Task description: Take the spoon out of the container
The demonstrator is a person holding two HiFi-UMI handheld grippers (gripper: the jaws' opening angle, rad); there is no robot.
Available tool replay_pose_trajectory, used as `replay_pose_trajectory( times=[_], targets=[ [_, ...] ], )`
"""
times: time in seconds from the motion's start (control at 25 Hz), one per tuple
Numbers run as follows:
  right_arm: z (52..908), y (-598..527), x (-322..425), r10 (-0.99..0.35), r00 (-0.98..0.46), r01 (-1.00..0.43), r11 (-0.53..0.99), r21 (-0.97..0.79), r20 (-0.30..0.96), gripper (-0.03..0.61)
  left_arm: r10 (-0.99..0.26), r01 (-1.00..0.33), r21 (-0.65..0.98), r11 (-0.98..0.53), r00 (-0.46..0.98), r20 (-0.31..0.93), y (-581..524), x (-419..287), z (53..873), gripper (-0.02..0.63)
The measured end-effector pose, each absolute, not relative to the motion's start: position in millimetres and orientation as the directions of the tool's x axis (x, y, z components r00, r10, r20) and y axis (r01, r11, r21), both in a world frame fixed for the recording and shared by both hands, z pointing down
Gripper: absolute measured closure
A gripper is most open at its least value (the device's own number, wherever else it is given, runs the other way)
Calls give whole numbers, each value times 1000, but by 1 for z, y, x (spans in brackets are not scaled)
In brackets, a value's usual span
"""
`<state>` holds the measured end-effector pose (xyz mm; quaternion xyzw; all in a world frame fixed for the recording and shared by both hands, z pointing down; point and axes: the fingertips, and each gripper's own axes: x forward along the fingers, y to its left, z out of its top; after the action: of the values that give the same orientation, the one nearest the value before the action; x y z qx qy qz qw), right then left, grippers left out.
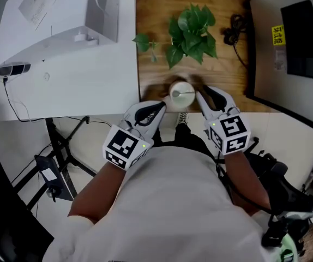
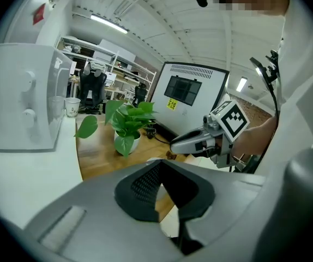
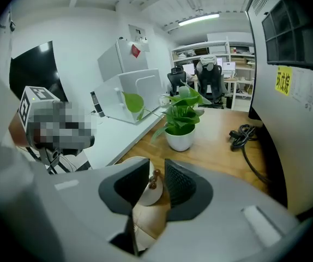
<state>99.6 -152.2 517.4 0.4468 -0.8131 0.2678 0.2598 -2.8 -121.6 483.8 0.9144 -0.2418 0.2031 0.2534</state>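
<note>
Right gripper view: spoon point(image 3: 152, 179) between barely parted jaws of right tool point(image 3: 156, 164), maybe touching.

A wooden tabletop point(image 1: 156, 75) adjoins a white counter point(image 1: 64, 91), which carries a white cabinet point(image 1: 47, 15). A potted plant point(image 1: 192, 31) and a coiled black cable point(image 1: 234, 33) rest on the wood. A white panel with a dark screen point(image 1: 304, 37) stands at the right. Ceiling strip lights point(image 2: 108, 24) illuminate shelving point(image 3: 230, 51) at the rear.
</note>
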Motion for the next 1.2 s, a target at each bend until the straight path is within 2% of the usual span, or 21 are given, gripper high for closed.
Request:
replay_pose_trajectory(
  times=[0.68,0.84,1.2],
  targets=[
    [548,-142,91,-507,-494,-856,424,-295,706,495,-337,-551,378,-744,797,500,-121,-4,486,609],
    [550,-142,91,-504,-489,-859,421,-292,712,517,-340,-553,374,-745,796,500,-119,-5,486,609],
    [541,-139,86,-509,-493,-852,446,-273,706,522,-354,-558,368,-744,796,490,-116,-7,481,609]
  ],
)
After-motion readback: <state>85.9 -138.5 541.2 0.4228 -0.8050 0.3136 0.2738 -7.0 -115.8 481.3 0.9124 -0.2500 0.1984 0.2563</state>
